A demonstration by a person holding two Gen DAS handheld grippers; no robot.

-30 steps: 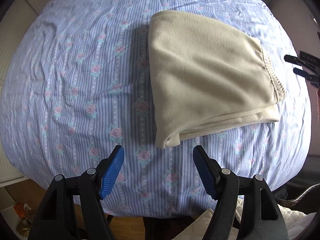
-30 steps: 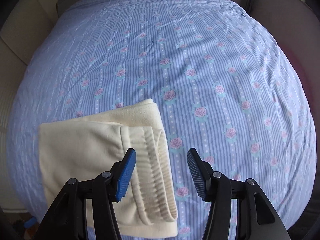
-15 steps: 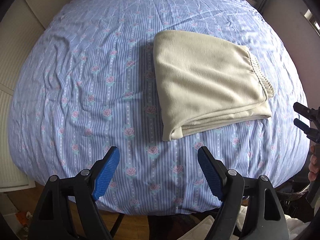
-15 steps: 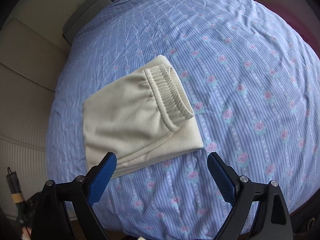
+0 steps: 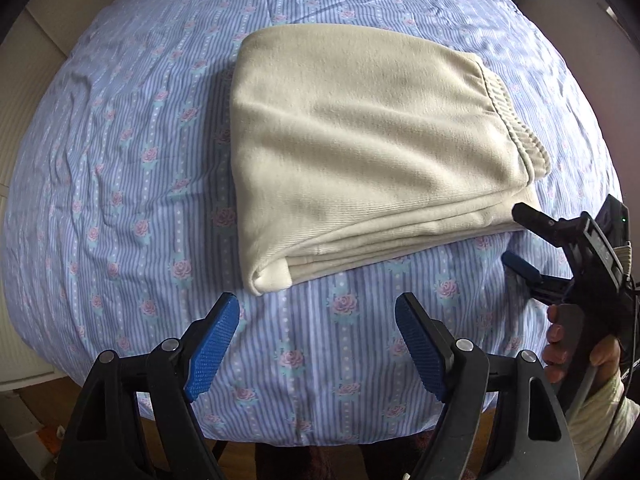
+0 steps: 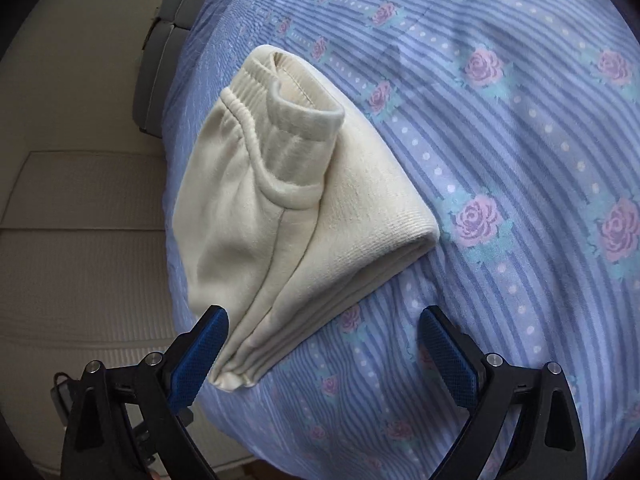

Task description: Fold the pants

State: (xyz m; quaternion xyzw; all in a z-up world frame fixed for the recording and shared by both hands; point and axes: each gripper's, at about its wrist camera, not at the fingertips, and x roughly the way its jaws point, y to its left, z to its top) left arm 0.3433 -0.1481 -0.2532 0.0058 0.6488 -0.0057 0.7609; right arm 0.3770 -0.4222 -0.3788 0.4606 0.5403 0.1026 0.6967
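The cream pants lie folded into a thick rectangle on the bed, with the ribbed waistband at their right end. My left gripper is open and empty, just short of the stack's near corner. My right gripper shows at the right of the left wrist view, open, held by a hand next to the stack's near right corner. In the right wrist view the pants lie ahead with the waistband on top. The right gripper is open there, straddling the stack's near layered edge.
The bed has a blue striped sheet with pink roses. Its near edge drops to a wooden floor. A beige padded wall and grey headboard pieces lie to the left in the right wrist view.
Both grippers have moved closer to the folded pants. The right gripper dropped low and now sits at the stack's near right corner. Both stayed open.
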